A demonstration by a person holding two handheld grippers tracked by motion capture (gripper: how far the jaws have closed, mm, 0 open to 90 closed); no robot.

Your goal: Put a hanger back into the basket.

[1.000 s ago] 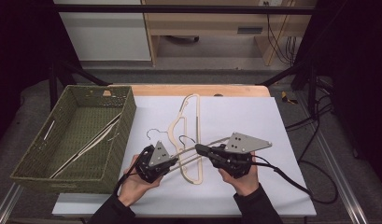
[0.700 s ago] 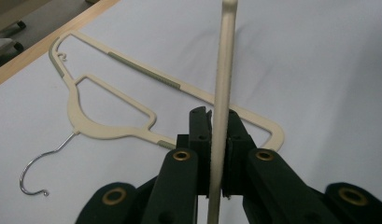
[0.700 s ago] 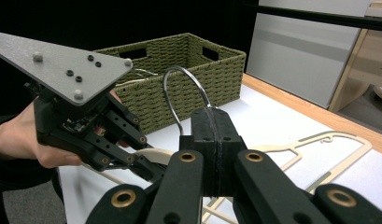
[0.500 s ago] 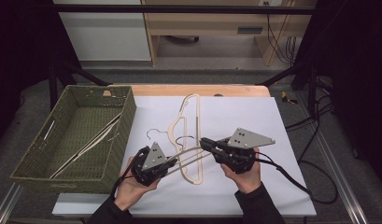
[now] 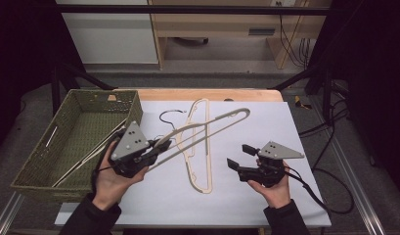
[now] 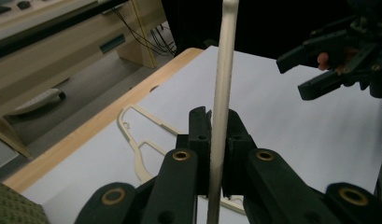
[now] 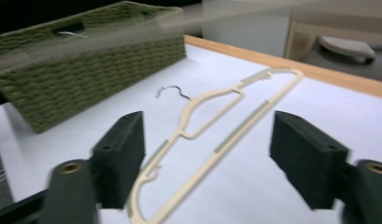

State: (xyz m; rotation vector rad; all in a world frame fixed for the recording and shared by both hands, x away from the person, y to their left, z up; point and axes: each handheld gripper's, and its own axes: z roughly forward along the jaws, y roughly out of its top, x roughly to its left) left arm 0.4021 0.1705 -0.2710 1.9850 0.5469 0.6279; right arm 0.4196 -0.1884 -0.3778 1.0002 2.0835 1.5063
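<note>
At the left edge of the table the green woven basket (image 5: pixel 55 147) sits where it sat a second ago, with thin hangers (image 5: pixel 90 152) lying inside it, though how many you cannot tell; just beside its right wall your left gripper (image 5: pixel 161 145) has risen off the white sheet (image 5: pixel 285 127) and moved up and leftward; its jaws are clamped on one bar of a cream hanger (image 5: pixel 207 125), which a second ago lay flat near your hands and now slants up and to the right, its far end above the sheet; in the left gripper view that bar (image 6: pixel 223 84) runs straight up between the closed jaws.

Under it, a second cream hanger (image 5: pixel 197 147) with a metal hook (image 5: pixel 168 116) lies flat on the sheet as before; in the right gripper view it (image 7: pixel 212 126) stretches away toward the basket (image 7: pixel 86 65).

Farther right, your right gripper (image 5: pixel 240 156) has let go and drawn back to the right; its jaws stand wide apart, holding nothing, low over bare sheet.
</note>
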